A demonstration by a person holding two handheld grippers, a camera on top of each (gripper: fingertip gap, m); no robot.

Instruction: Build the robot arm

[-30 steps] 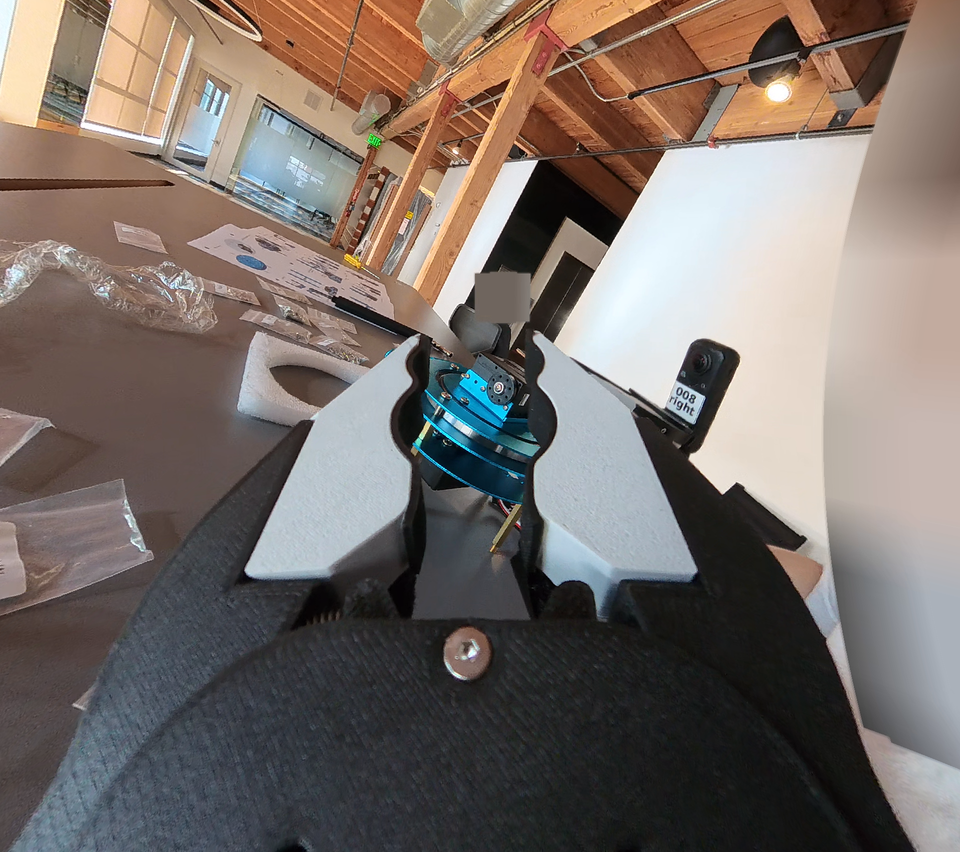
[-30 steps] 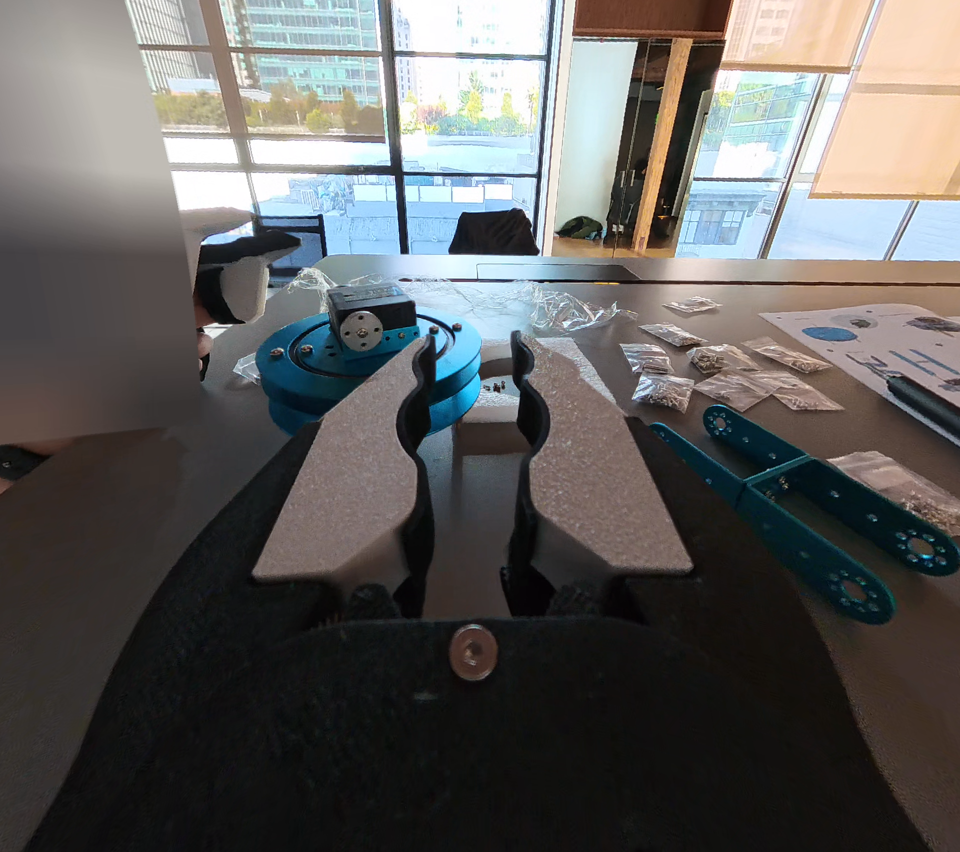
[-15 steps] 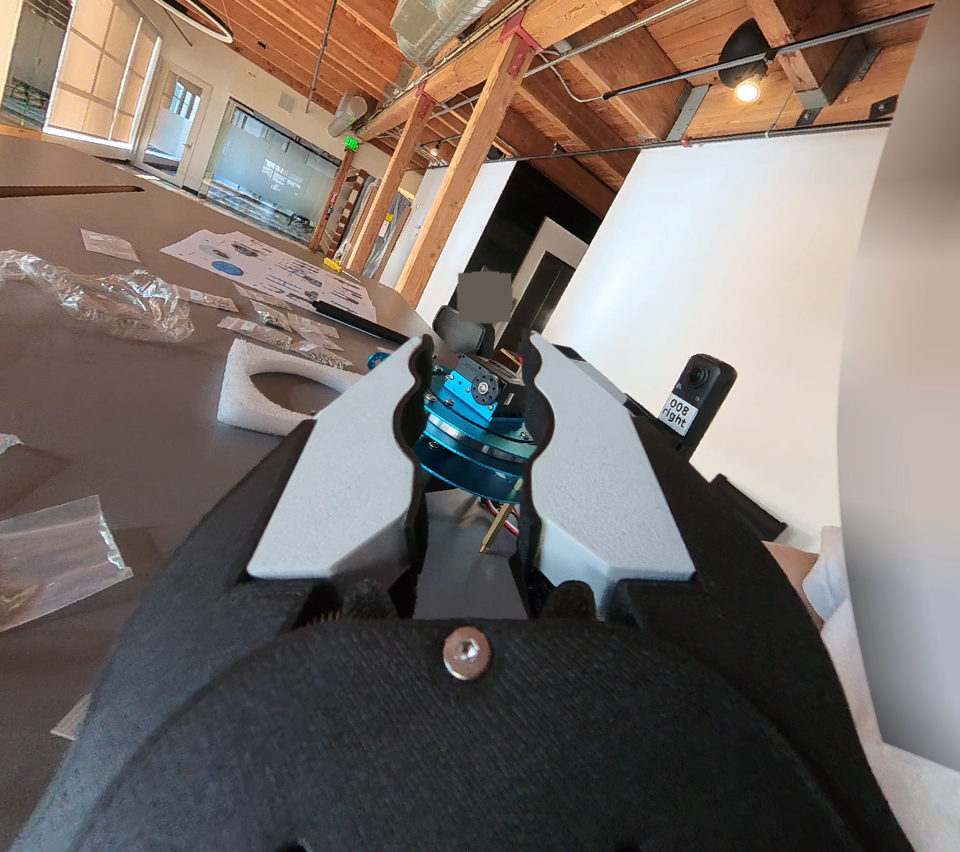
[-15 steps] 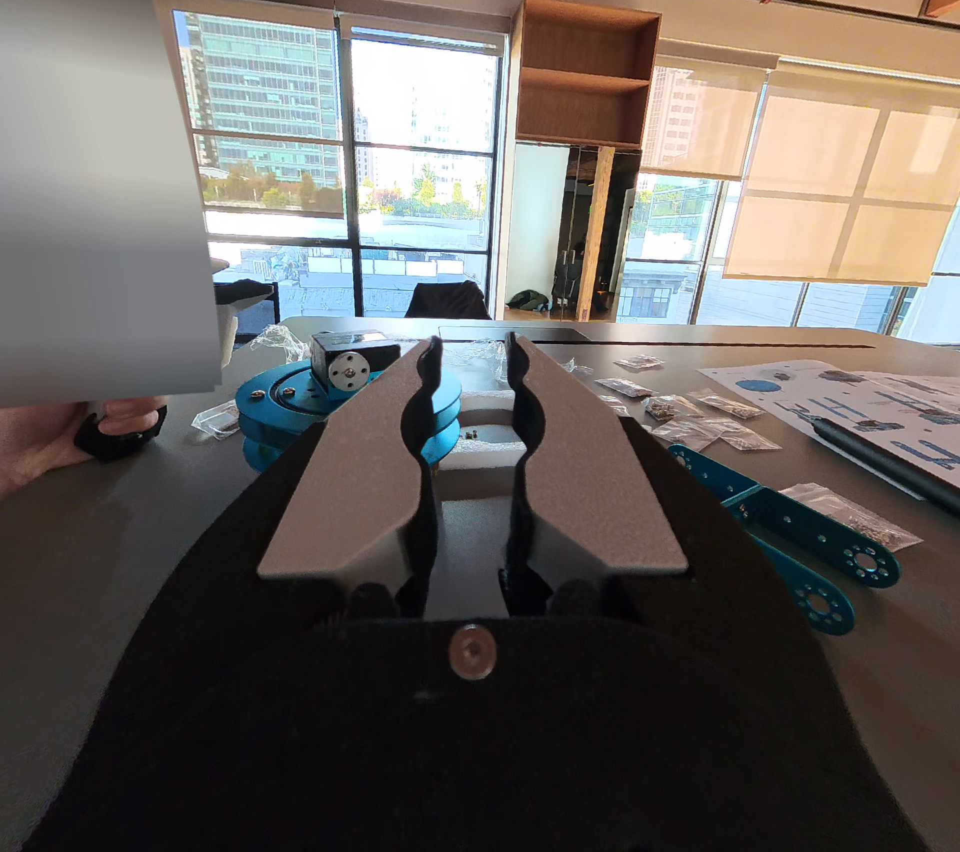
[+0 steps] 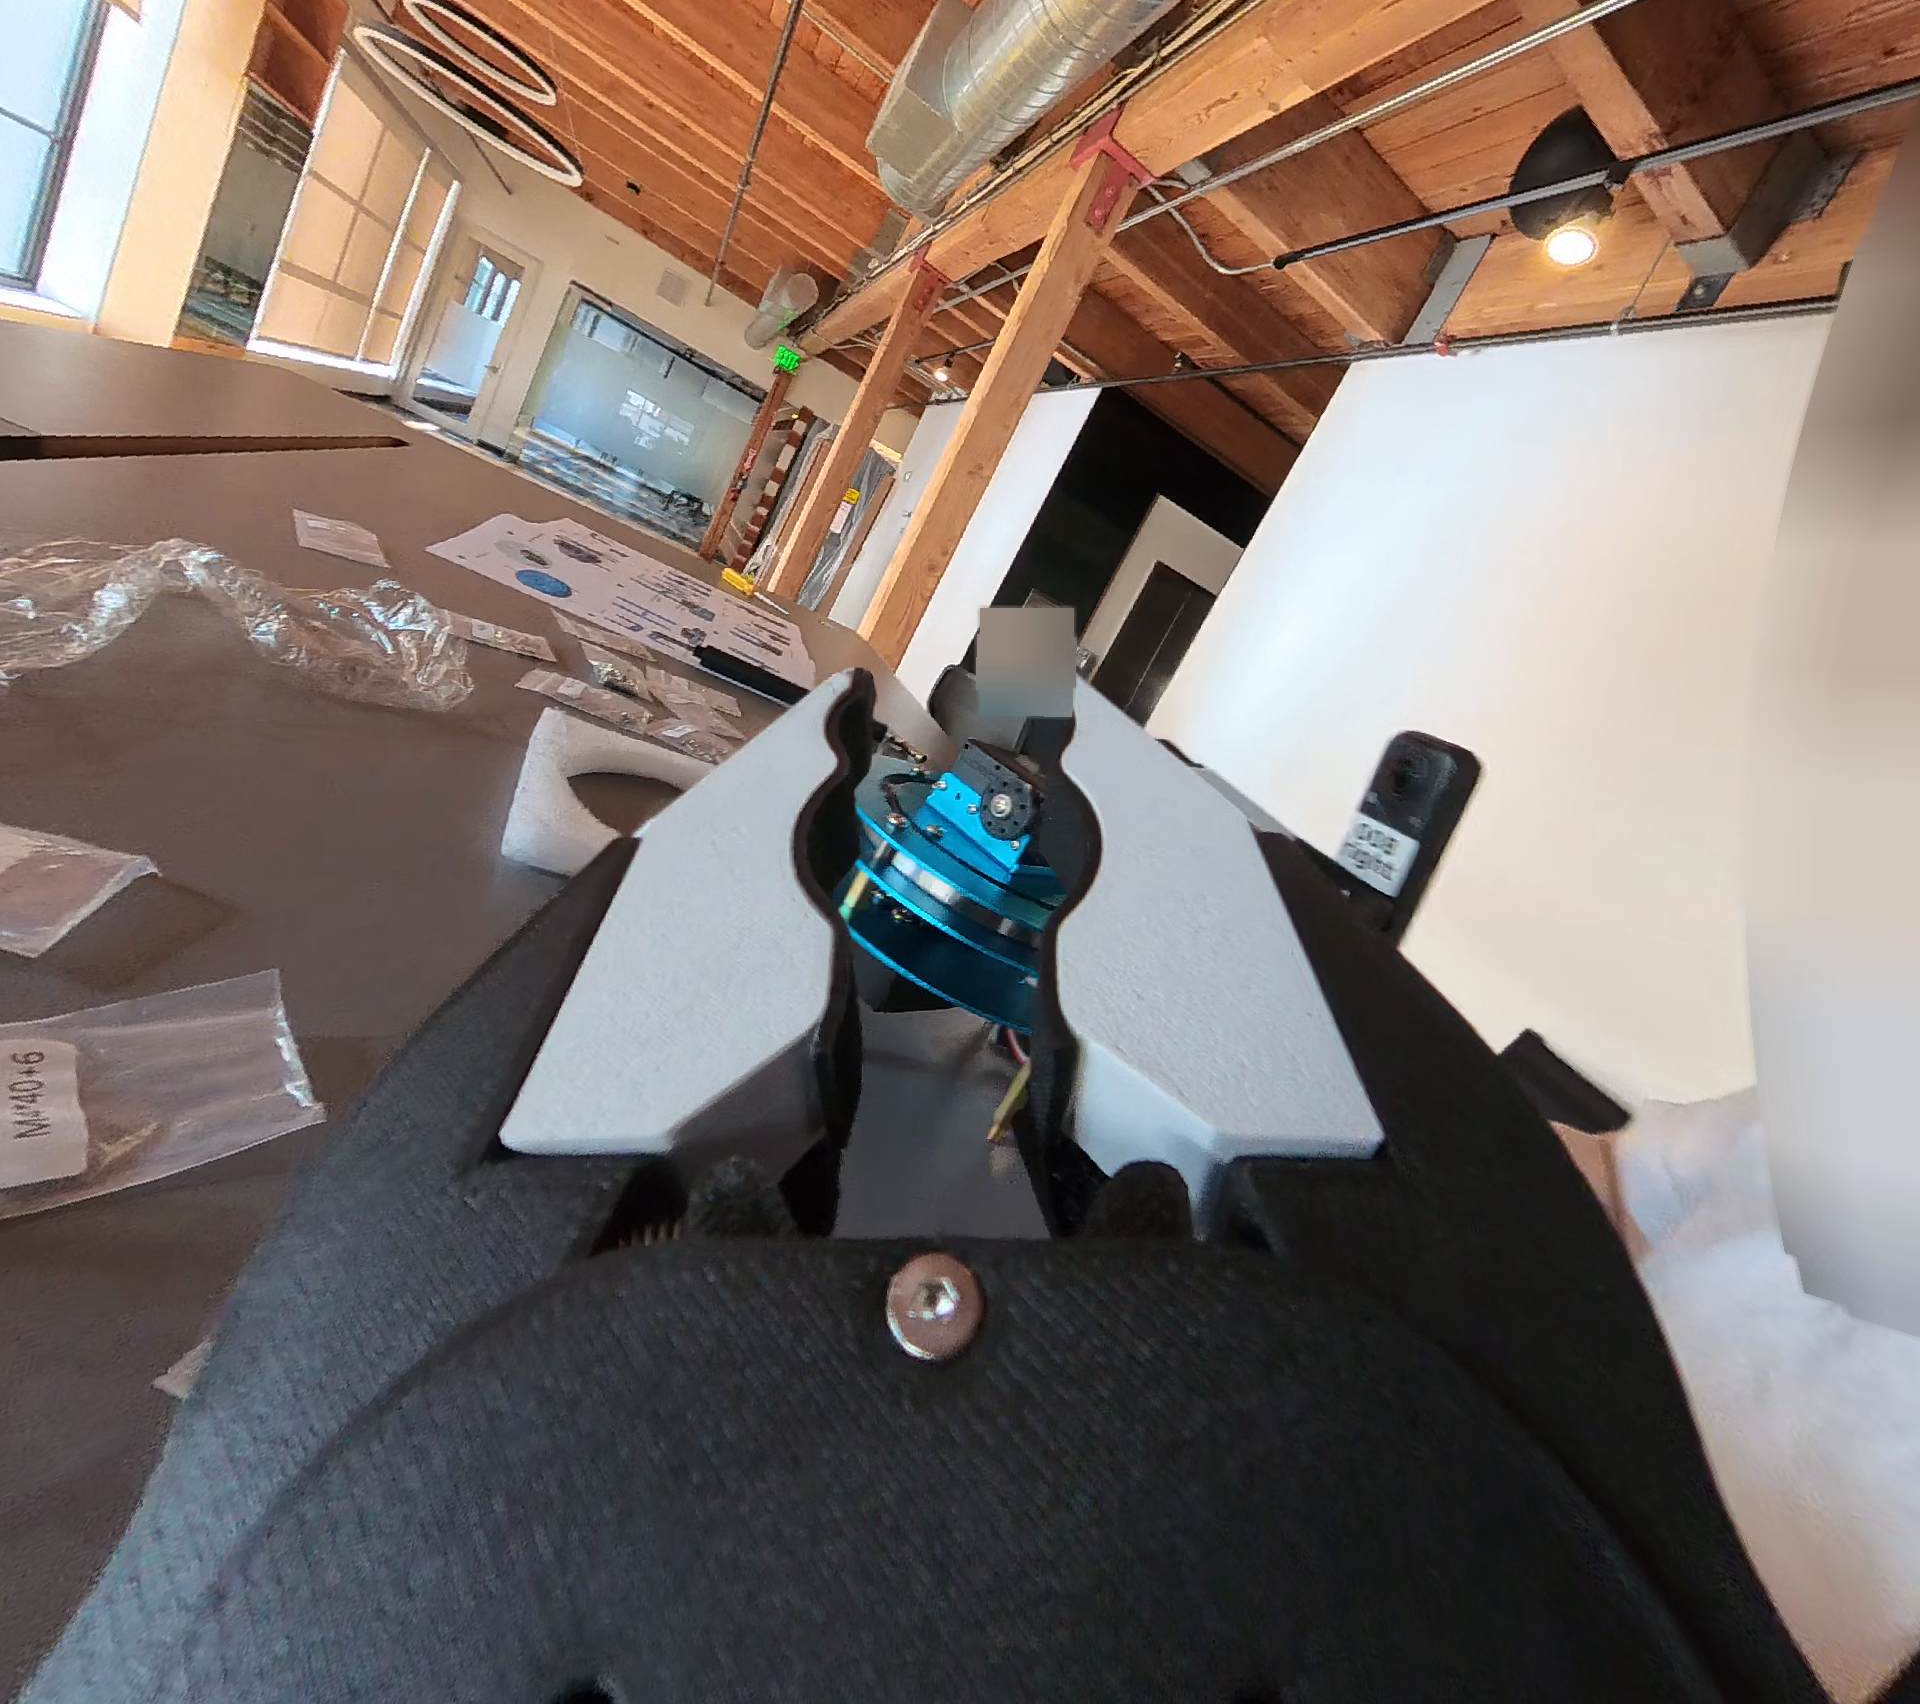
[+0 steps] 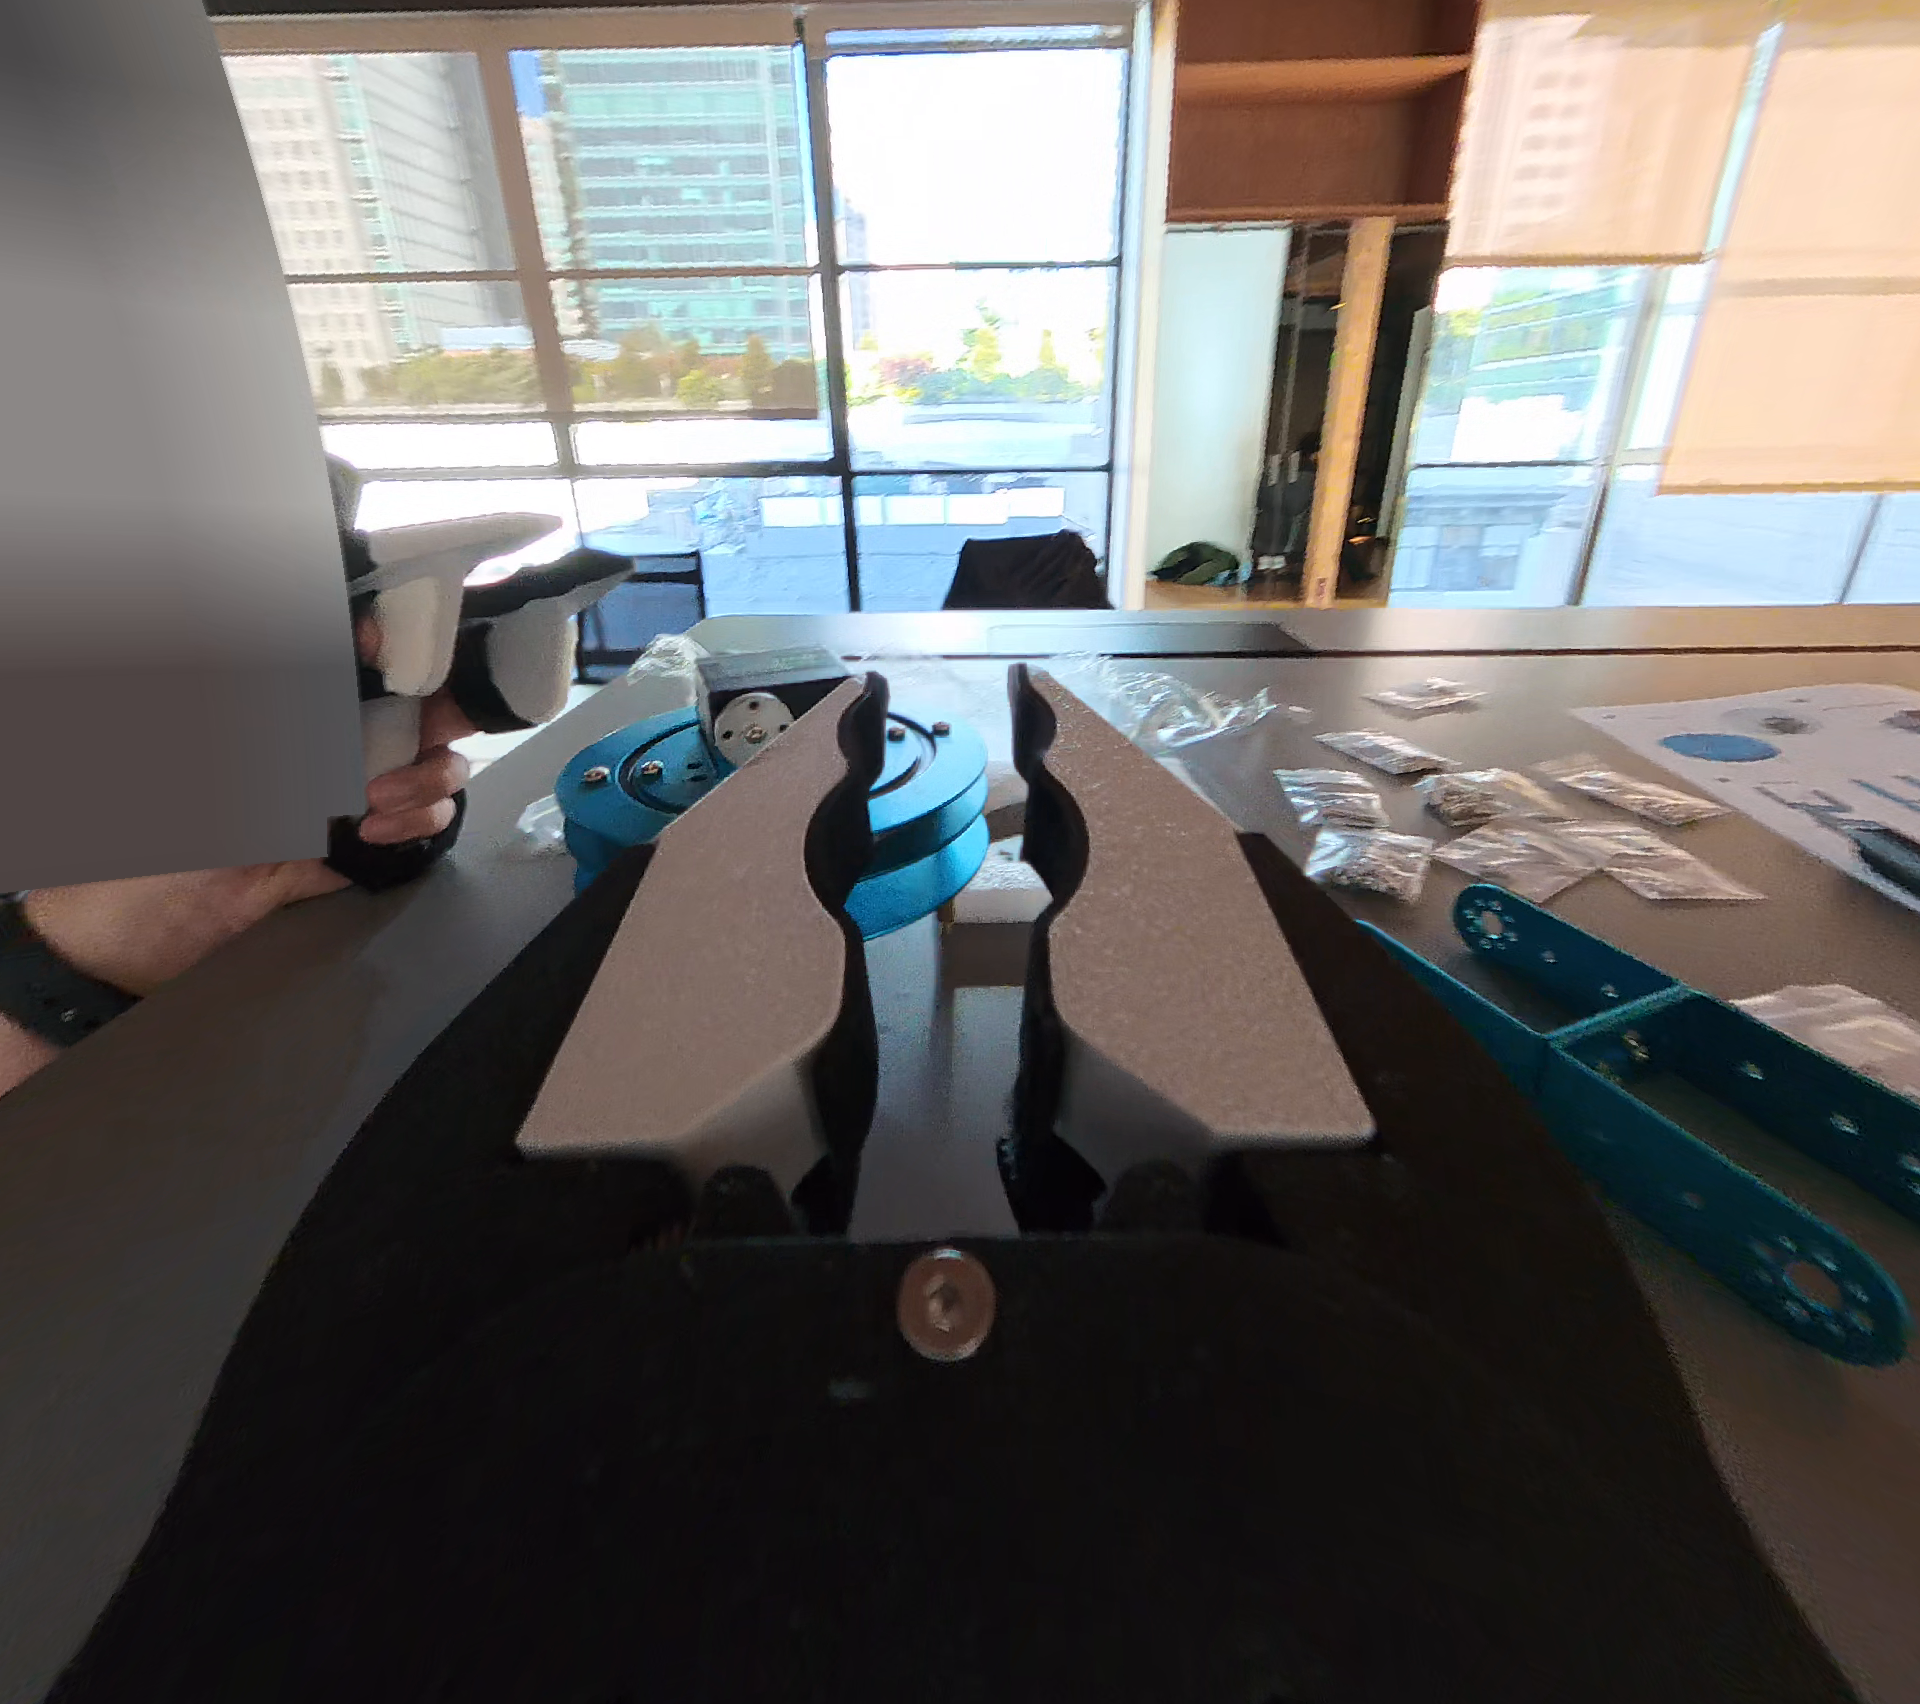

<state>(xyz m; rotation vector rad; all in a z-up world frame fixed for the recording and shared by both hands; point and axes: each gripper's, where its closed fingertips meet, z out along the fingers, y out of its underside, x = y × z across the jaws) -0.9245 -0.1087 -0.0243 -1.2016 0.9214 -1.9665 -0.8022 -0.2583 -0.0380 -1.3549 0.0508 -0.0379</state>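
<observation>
A blue round base [image 5: 935,937] with a servo [image 5: 987,807] on top stands on the dark table [image 5: 260,823]. My left gripper [image 5: 966,719] is open and empty, and points at the base from a short way off. My right gripper [image 6: 945,688] is open and empty, and the base [image 6: 914,823] with its servo [image 6: 748,714] sits just beyond its left fingertip. The left gripper [image 6: 488,646] also shows in the right wrist view, held by a hand [image 6: 405,802] left of the base. The right gripper's black camera [image 5: 1413,823] shows in the left wrist view.
A blue perforated bracket [image 6: 1662,1062] lies right of my right gripper. A white foam block [image 6: 997,885] lies behind the base, and also shows in the left wrist view [image 5: 582,781]. Several small parts bags [image 6: 1455,813], crumpled plastic wrap [image 5: 312,626] and a printed sheet [image 5: 623,584] lie farther out.
The right wrist view has tipped upward. The left gripper looks larger and nearer to the blue base. Both grippers' jaws stay open as before.
</observation>
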